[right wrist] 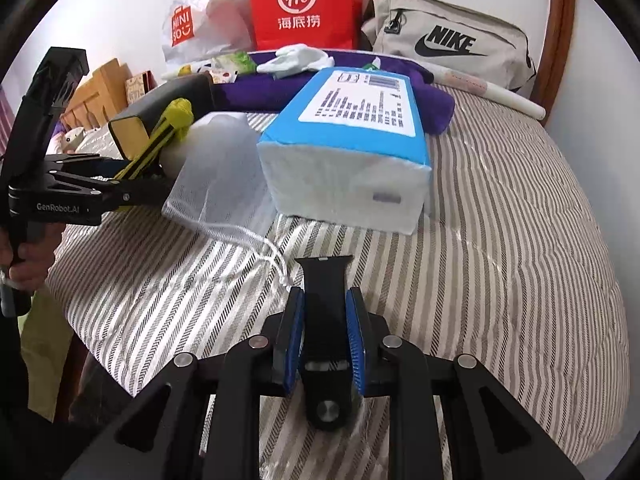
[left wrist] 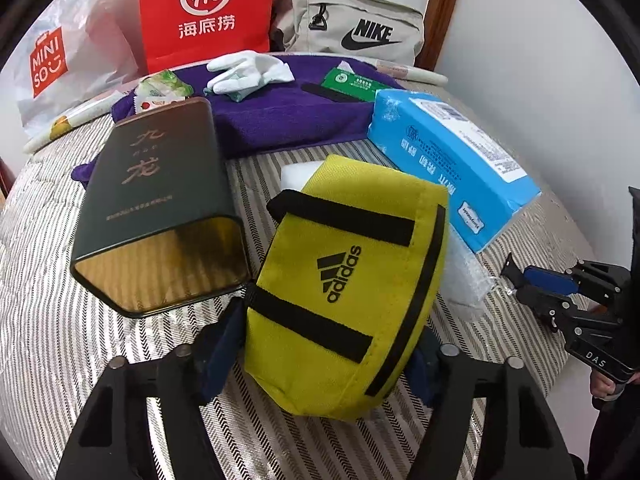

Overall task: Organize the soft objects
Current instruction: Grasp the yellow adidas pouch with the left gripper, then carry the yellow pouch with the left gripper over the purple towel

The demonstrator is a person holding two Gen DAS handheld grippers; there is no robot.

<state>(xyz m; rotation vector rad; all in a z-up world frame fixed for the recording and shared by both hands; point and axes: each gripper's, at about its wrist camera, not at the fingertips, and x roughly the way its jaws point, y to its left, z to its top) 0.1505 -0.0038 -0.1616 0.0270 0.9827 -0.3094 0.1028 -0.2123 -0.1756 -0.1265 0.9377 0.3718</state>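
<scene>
My left gripper [left wrist: 320, 356] is shut on a yellow Adidas pouch [left wrist: 344, 296] and holds it over the striped bed; the same grip shows in the right wrist view [right wrist: 136, 178]. My right gripper [right wrist: 325, 312] is shut on a black watch strap [right wrist: 324, 292], held low over the bedcover; it shows in the left wrist view [left wrist: 516, 276]. A blue tissue pack [right wrist: 352, 144] lies ahead of it. A white mesh bag [right wrist: 216, 184] lies between the tissue pack and the pouch. White gloves [left wrist: 248, 72] lie on a purple towel [left wrist: 280, 116].
A dark tin box [left wrist: 156, 208] lies open-ended left of the pouch. A red paper bag [left wrist: 206, 12], a Miniso plastic bag [left wrist: 60, 60] and a beige Nike bag [left wrist: 352, 28] stand at the back against the wall. A green packet [left wrist: 356, 82] lies on the towel.
</scene>
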